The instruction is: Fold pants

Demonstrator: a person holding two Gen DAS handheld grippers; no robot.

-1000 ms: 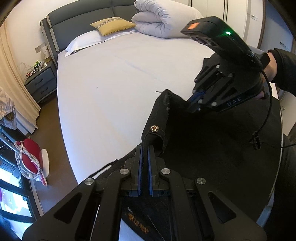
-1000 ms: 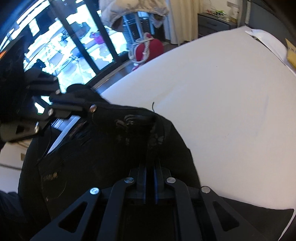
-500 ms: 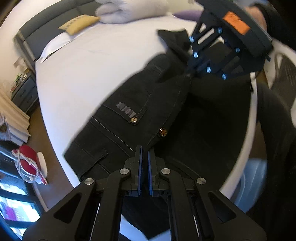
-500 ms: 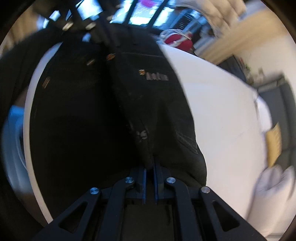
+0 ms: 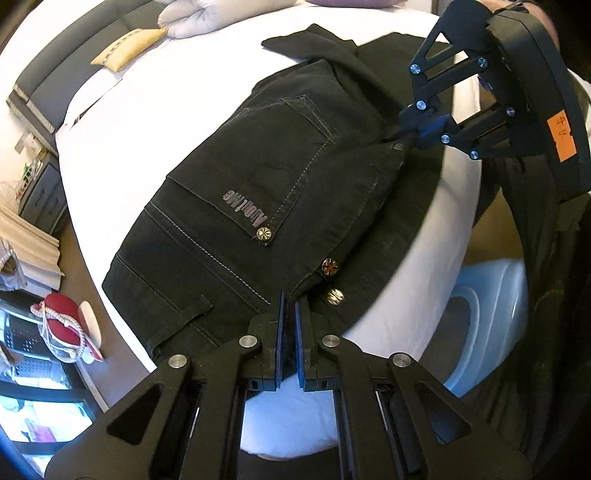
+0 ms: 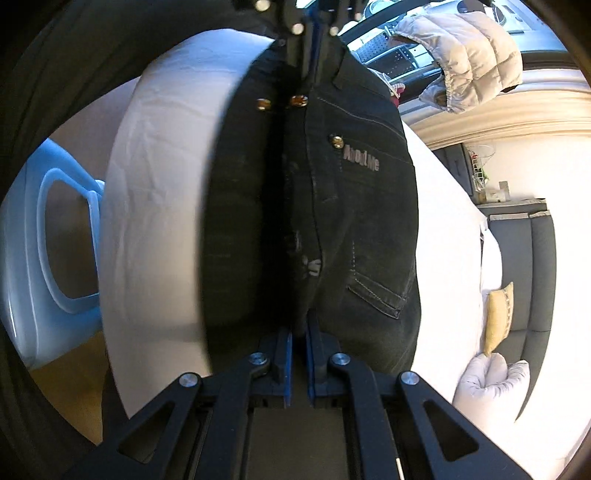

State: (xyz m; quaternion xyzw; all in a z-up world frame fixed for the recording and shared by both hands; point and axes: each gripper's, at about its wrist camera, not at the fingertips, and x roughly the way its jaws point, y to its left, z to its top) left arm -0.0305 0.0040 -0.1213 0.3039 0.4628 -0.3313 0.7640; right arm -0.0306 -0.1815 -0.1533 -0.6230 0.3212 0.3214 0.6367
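The black jeans [image 5: 258, 192] lie on the white bed [image 5: 147, 122], back pocket with a grey logo facing up, waist toward me and legs trailing to the far right. My left gripper [image 5: 290, 306] is shut on the waistband edge by the metal buttons. My right gripper [image 5: 406, 138] is shut on the opposite edge of the jeans near the bed's rim. In the right wrist view the right gripper [image 6: 299, 328] pinches the jeans [image 6: 362, 206], with the left gripper [image 6: 314, 22] at the far end. The fabric is stretched between them.
A light blue plastic basket [image 5: 491, 314] stands on the floor beside the bed. A yellow pillow [image 5: 129, 48] and a rolled white duvet [image 5: 218, 18] lie by the grey headboard. A nightstand [image 5: 40, 195] and a red item [image 5: 62, 325] are at the left.
Both grippers have swung the jeans from a bunched, lifted state down flat onto the bed edge. The grippers moved apart, stretching the waist section, and stayed shut.
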